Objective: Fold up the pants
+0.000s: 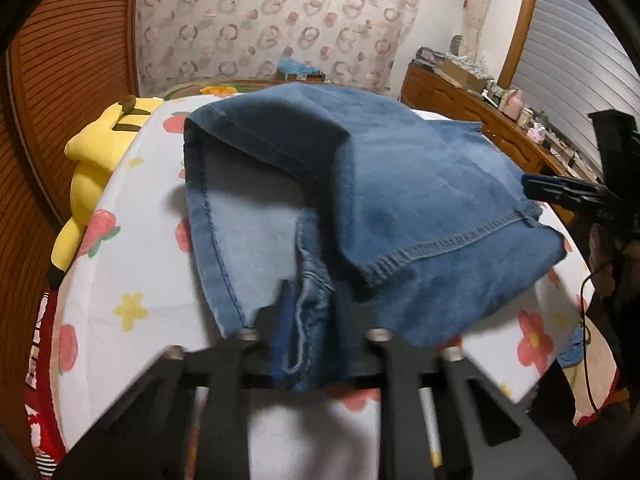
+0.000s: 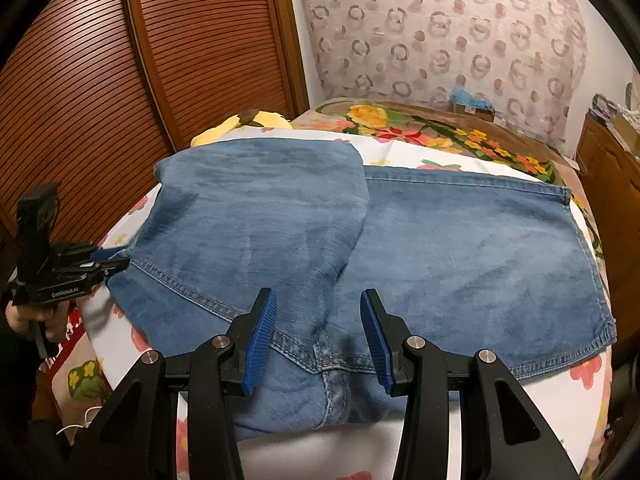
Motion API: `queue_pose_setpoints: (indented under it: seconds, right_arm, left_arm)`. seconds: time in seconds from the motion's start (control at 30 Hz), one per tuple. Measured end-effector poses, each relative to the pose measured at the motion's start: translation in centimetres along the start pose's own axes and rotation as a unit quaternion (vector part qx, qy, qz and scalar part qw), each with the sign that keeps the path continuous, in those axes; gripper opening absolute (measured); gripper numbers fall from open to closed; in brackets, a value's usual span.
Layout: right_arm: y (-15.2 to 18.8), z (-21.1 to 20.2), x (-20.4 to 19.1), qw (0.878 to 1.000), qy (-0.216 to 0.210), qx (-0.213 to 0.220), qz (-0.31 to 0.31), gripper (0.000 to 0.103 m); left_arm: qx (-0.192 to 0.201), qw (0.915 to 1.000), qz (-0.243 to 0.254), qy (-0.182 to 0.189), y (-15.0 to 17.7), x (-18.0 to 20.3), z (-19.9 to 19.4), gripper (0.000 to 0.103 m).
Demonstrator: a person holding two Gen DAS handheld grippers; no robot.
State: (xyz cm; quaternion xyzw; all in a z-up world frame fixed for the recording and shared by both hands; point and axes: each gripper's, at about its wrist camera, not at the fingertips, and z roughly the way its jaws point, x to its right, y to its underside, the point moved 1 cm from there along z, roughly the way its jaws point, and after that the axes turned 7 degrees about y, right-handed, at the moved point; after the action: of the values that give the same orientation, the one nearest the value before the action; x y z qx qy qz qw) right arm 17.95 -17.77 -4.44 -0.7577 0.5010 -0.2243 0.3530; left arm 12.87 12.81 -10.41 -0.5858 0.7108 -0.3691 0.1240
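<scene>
On the bed (image 2: 404, 148), over a white sheet printed with red and yellow flowers, the blue denim pants (image 2: 440, 248) lie spread across the middle, reaching close to the right edge and the near edge. One part is folded over onto the rest, its rounded fold line running up the centre in the right wrist view, so the left portion sits as a double layer. In the left wrist view the pants (image 1: 400, 184) show a paler inner side under the lifted layer, with a stitched hem running across.

The left tongs (image 1: 304, 344) are closed on a bunch of the denim at the pants' left side; the cloth fills the gap between the black fingers. From the right wrist view the same left tongs (image 2: 116, 262) meet the pants at the bed's left edge, a hand (image 2: 28, 316) gripping the handle below.

The right tongs (image 2: 318, 334) stand half open above the near edge of the pants, blue pads (image 2: 262, 340) apart with denim beneath them (whether the tips touch the cloth cannot be told).

A yellow plush toy (image 1: 100, 148) lies at the bed's far left corner, beside the slatted wooden doors (image 2: 120, 60). A wooden dresser (image 1: 472, 116) stands past the right edge.
</scene>
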Motion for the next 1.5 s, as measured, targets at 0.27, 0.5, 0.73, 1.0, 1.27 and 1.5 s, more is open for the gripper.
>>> queue_pose_setpoints:
  seconds: [0.27, 0.5, 0.73, 1.0, 1.27, 1.5]
  right_arm:
    - [0.3, 0.0, 0.6, 1.000, 0.004, -0.002, 0.005, 0.045]
    - [0.4, 0.1, 1.0, 1.000, 0.007, -0.003, 0.014, 0.045]
    - [1.1, -1.0, 1.8, 0.999, 0.023, 0.010, 0.028, 0.045]
    - [3.0, -2.9, 4.2, 0.997, 0.054, 0.028, 0.052, 0.045]
    - [4.7, -3.4, 7.2, 0.991, 0.098, 0.025, 0.085, 0.045]
    - [5.2, -2.9, 9.7, 0.984, 0.134, 0.020, 0.113, 0.045]
  left_arm:
    - [0.074, 0.9970, -0.013, -0.017, 1.2, 1.4, -6.3, 0.005]
    - [0.052, 0.9967, -0.011, -0.061, 1.2, 0.4, -5.4, 0.032]
    - [0.066, 0.9958, 0.004, -0.064, -0.1, 1.3, -5.0, 0.077]
    - [0.069, 0.9959, 0.020, -0.055, -2.5, 4.0, -2.2, 0.077]
    - [0.059, 0.9965, 0.042, -0.041, -4.0, 7.0, 1.1, 0.077]
    - [0.051, 0.9966, 0.059, -0.027, -4.6, 9.2, 2.9, 0.077]
